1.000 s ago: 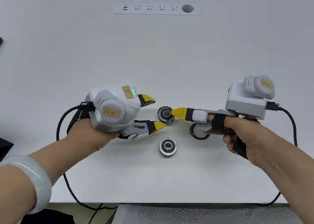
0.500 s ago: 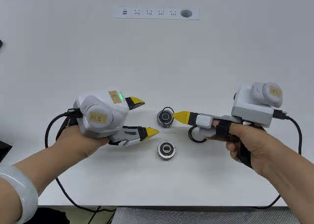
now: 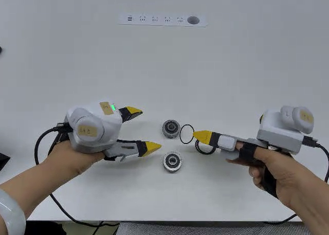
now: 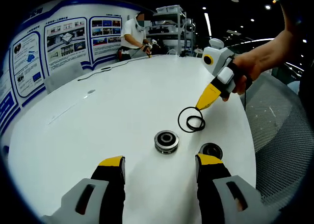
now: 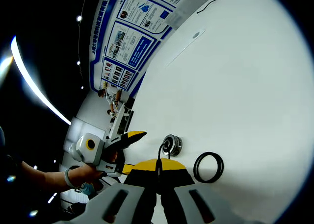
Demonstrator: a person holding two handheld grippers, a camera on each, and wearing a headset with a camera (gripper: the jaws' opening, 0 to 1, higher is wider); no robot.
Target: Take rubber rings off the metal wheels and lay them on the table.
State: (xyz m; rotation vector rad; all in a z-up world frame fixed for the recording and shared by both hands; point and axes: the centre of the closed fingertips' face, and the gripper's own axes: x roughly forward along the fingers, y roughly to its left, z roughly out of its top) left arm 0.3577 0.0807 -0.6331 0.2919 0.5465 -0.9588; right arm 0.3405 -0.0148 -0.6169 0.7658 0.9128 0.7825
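Change: the right tongs (image 3: 199, 137) stand back from the far wheel (image 3: 171, 127), where their tip was a second ago. A thin rubber ring (image 3: 186, 133) now hangs from that tip, clear of the wheel. The left tongs (image 3: 144, 129) have drawn away from the wheel too.
Meaning for task: this ring looks to be off its wheel, and laying it down is what remains for it.
Right grip: jaws pressed together on the rubber ring's edge; the right gripper view shows the ring edge-on between them.
Left grip: jaws wide apart, nothing between them.
Ring's place: between the far wheel and the right tongs' tip; cannot tell whether it touches the table (image 3: 247, 80).
Laid down: a second ring (image 3: 205, 148), flat on the table just beside the right tongs.
Also on table: the near wheel (image 3: 172, 161), apart from both tongs; cannot tell whether rings remain on either wheel.
Containers: none; wheels and rings lie on the bare table.
Background: a socket strip (image 3: 162, 19) at the far side.
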